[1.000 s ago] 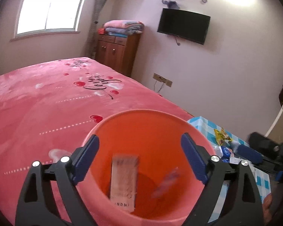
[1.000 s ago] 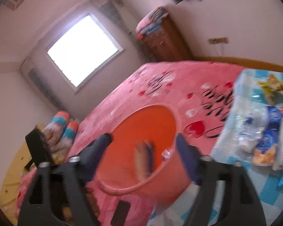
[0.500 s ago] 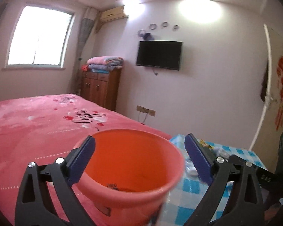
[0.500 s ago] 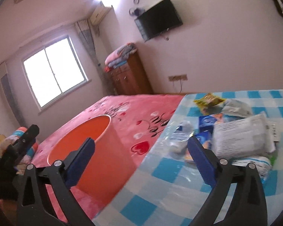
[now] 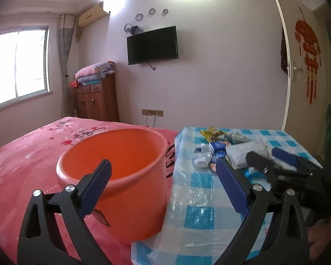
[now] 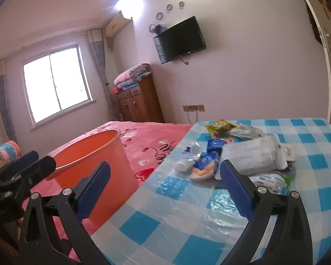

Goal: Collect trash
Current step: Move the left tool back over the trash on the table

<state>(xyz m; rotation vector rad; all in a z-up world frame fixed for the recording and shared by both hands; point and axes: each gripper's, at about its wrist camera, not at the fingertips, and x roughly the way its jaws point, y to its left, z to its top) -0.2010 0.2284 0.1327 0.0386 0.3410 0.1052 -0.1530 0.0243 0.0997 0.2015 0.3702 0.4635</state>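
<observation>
An orange bucket (image 5: 125,176) stands on the pink bed, right against the checked table (image 5: 198,209). My left gripper (image 5: 165,185) is open and empty, level with the bucket's rim and the table edge. A heap of trash lies on the table: a crushed clear bottle (image 6: 187,156), blue packets (image 6: 205,163), a grey-white plastic bag (image 6: 251,156) and a yellow wrapper (image 6: 220,125). My right gripper (image 6: 165,190) is open and empty just short of the heap, low over the cloth. The bucket's inside is hidden from both views.
The pink bedspread (image 5: 28,154) stretches left of the bucket. A wooden cabinet (image 5: 97,101) with folded blankets stands at the far wall under a wall television (image 5: 152,45). A white door (image 5: 298,70) is at the right. The left gripper (image 6: 36,161) shows beside the bucket (image 6: 94,154).
A second ago both grippers hung over the bucket's mouth with items dropping in. Both have since drawn back and sunk, the right one swinging over to the table.
</observation>
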